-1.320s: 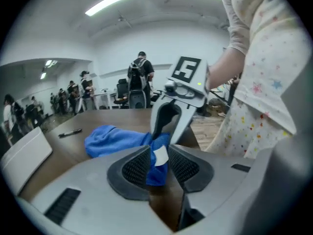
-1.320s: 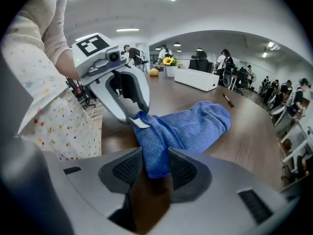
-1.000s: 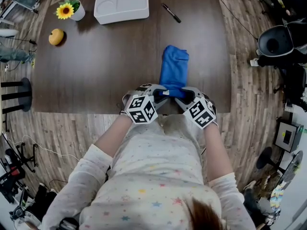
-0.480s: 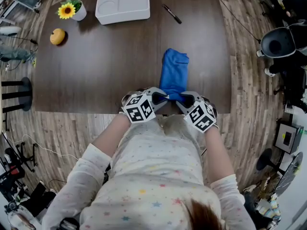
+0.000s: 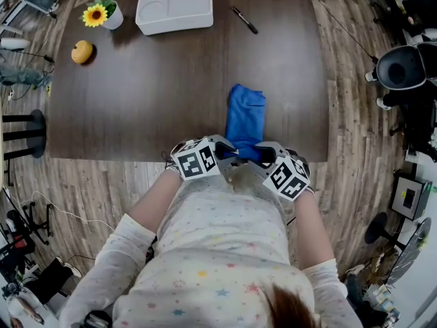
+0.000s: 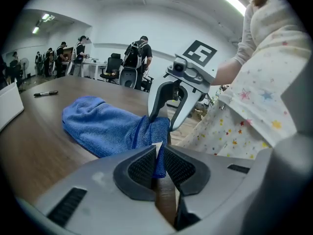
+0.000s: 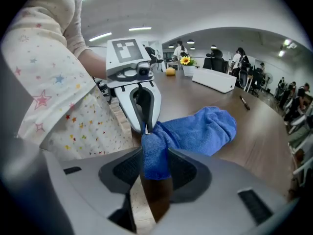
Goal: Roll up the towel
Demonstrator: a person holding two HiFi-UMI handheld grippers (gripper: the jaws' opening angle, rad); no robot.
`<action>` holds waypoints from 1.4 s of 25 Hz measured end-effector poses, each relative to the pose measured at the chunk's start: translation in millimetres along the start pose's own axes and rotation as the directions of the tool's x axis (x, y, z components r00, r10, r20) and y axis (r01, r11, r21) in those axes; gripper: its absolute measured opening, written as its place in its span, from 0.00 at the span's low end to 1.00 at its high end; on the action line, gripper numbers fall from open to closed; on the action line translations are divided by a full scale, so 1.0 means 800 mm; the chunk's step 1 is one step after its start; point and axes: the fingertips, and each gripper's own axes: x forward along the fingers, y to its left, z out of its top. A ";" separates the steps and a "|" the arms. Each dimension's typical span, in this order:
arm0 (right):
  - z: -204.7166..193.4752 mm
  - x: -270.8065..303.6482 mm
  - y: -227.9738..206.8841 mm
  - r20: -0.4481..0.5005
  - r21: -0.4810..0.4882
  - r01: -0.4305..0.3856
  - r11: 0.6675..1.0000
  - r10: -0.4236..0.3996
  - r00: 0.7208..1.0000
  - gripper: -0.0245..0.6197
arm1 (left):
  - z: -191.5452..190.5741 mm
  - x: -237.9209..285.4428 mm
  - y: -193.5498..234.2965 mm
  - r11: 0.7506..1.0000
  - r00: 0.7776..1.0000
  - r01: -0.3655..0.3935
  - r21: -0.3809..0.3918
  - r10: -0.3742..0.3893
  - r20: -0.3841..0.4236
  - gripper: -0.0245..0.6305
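The blue towel (image 5: 246, 118) lies as a long folded strip on the dark table (image 5: 150, 101), its near end at the front edge. My left gripper (image 5: 230, 150) pinches the near left corner; its jaws have just been closing with that corner between them. In the left gripper view the towel (image 6: 105, 124) runs away from the pads (image 6: 144, 168), and the right gripper (image 6: 159, 124) stands opposite. My right gripper (image 5: 257, 154) is shut on the near right corner. In the right gripper view a thick fold of towel (image 7: 200, 129) fills the jaws, and the left gripper (image 7: 145, 126) faces it.
At the table's far side stand a white tray (image 5: 174, 4), a black pen (image 5: 244, 19), a potted sunflower (image 5: 101, 14) and a yellow fruit (image 5: 82, 51). Black chairs (image 5: 403, 67) stand at the right. The person's body presses against the front edge. People stand in the background.
Both grippers have drawn back toward the person, and the towel has slid with them toward the table's front edge. The left jaws have closed on the corner.
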 end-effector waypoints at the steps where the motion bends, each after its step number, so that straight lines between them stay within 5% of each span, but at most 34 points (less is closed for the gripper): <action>1: 0.006 -0.001 0.001 0.010 -0.014 0.003 1.000 -0.003 1.000 0.29 | 0.001 -0.002 0.003 1.000 1.000 0.009 -0.020 -0.009 0.002 0.11; 6: 0.011 0.012 0.000 -0.028 -0.119 0.003 0.993 -0.007 1.000 0.31 | 0.005 -0.010 0.022 0.980 0.997 0.063 -0.188 -0.054 0.054 0.11; 8: 0.006 0.018 -0.005 -0.055 -0.131 0.001 0.991 -0.008 0.998 0.25 | 0.011 -0.013 0.026 0.978 0.996 0.061 -0.199 -0.048 0.070 0.11; 13: 0.011 0.018 -0.020 -0.007 0.075 -0.090 0.993 0.091 0.996 0.21 | 0.023 -0.024 0.030 0.998 0.995 -0.053 -0.019 0.055 0.081 0.13; 17: 0.010 0.015 -0.027 -0.008 0.175 -0.144 0.974 0.148 0.989 0.21 | 0.048 -0.045 0.024 0.972 0.975 -0.177 0.157 0.151 0.162 0.15; 19: 0.010 0.015 -0.030 -0.015 0.208 -0.165 0.964 0.172 0.985 0.21 | 0.057 -0.053 0.015 0.960 0.971 -0.182 0.212 0.141 0.195 0.14; 27: 0.019 0.016 -0.045 -0.002 0.359 -0.222 0.907 0.239 0.971 0.21 | 0.036 -0.022 -0.014 0.982 0.996 0.014 0.186 -0.031 0.087 0.14; 31: 0.019 0.017 -0.052 0.024 0.455 -0.245 0.856 0.263 0.964 0.21 | 0.027 -0.008 0.009 0.982 0.995 -0.069 0.176 0.056 0.079 0.14; 35: 0.026 0.009 -0.059 0.039 0.458 -0.220 0.862 0.228 0.973 0.27 | 0.033 -0.005 0.029 0.985 0.989 -0.116 0.128 0.103 0.106 0.14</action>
